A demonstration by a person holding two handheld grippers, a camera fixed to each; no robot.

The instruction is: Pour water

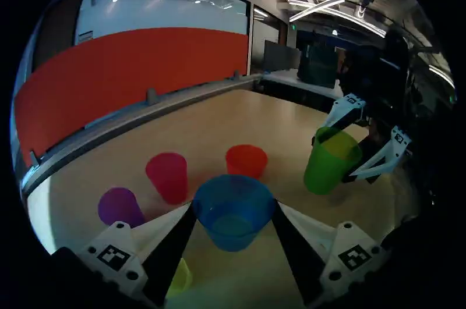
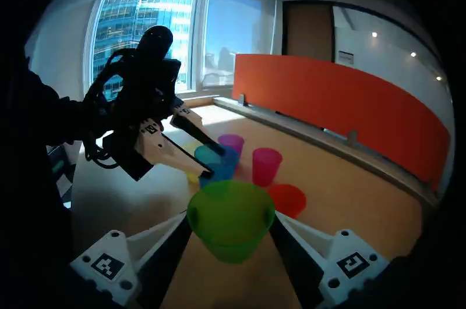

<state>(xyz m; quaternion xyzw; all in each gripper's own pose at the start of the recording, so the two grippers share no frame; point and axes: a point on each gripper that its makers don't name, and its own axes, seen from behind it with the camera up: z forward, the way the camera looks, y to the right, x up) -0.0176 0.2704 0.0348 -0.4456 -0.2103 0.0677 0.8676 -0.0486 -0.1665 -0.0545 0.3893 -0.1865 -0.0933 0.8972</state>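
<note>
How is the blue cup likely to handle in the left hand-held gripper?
Likely light: the blue cup looks like thin translucent plastic. It may flex where the left hand-held gripper squeezes it. Its smooth tapered wall could slip.

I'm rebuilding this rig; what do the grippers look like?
Both the left gripper and right gripper have white fingers with black inner pads, each carrying a square black-and-white marker. In the right gripper view, the left one has a black body with looping black cables; the person's sleeve is dark.
</note>
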